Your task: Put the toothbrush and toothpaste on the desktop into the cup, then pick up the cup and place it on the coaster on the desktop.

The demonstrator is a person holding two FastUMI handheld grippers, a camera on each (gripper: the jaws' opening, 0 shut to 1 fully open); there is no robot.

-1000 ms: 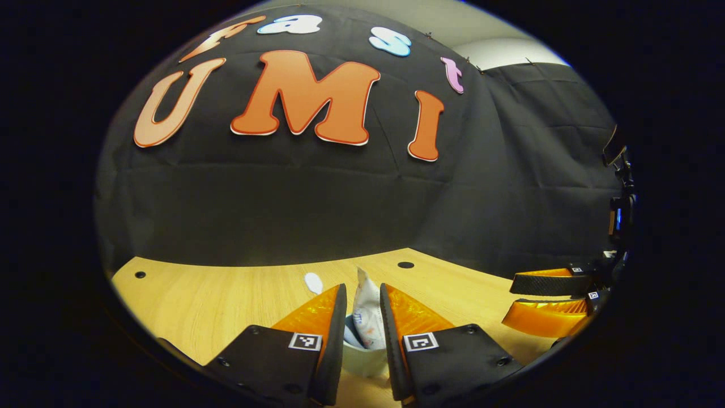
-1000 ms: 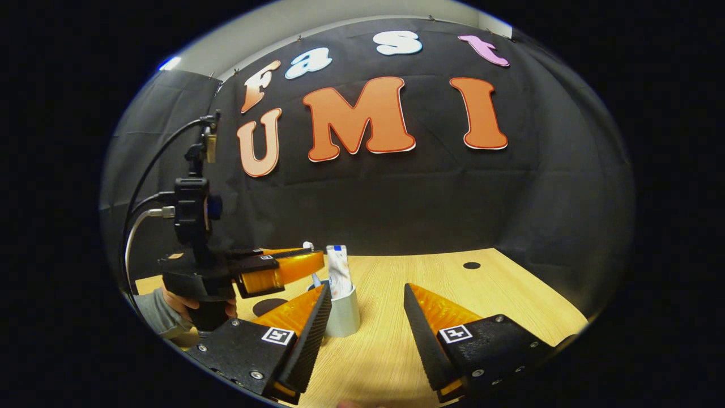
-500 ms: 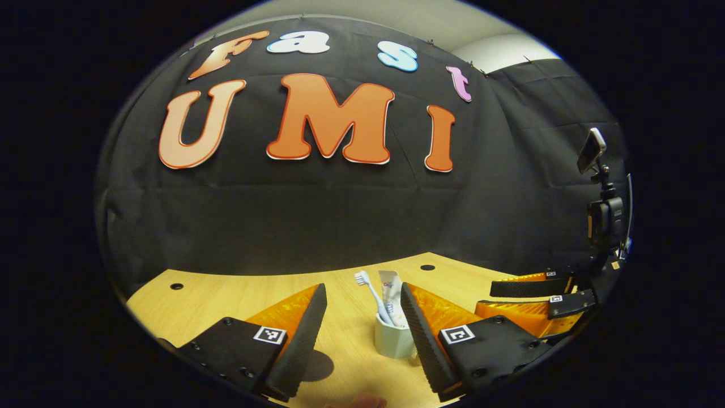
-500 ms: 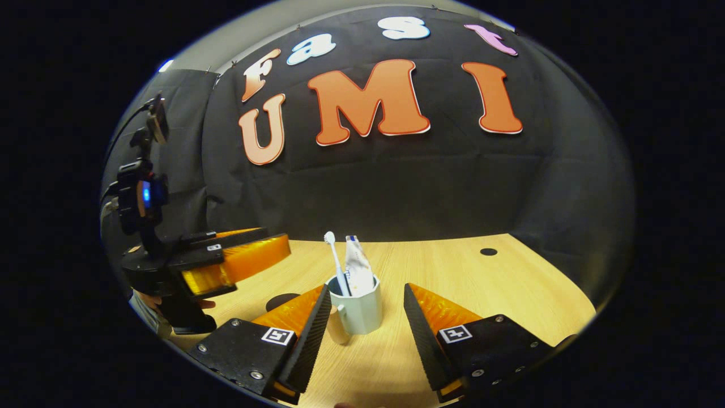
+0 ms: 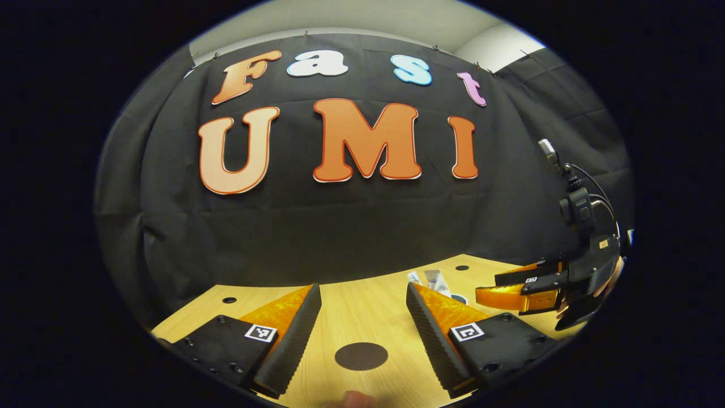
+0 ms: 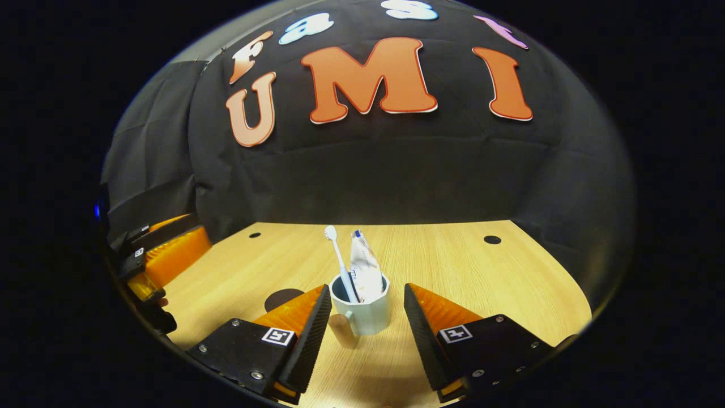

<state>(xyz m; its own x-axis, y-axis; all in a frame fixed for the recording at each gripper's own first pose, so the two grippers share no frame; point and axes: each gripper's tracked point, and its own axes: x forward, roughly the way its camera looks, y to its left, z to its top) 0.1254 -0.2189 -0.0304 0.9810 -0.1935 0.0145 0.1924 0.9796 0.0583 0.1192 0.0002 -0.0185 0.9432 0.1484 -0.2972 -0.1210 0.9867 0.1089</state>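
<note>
From the right gripper view the cup [image 6: 367,310] stands on the desk [image 6: 453,272] between the spread right tool [image 6: 362,309], toothbrush [image 6: 340,260] and toothpaste [image 6: 363,269] inside, while the left gripper view shows the spread left tool [image 5: 362,309] over the dark coaster [image 5: 361,356], cup mostly hidden.
</note>
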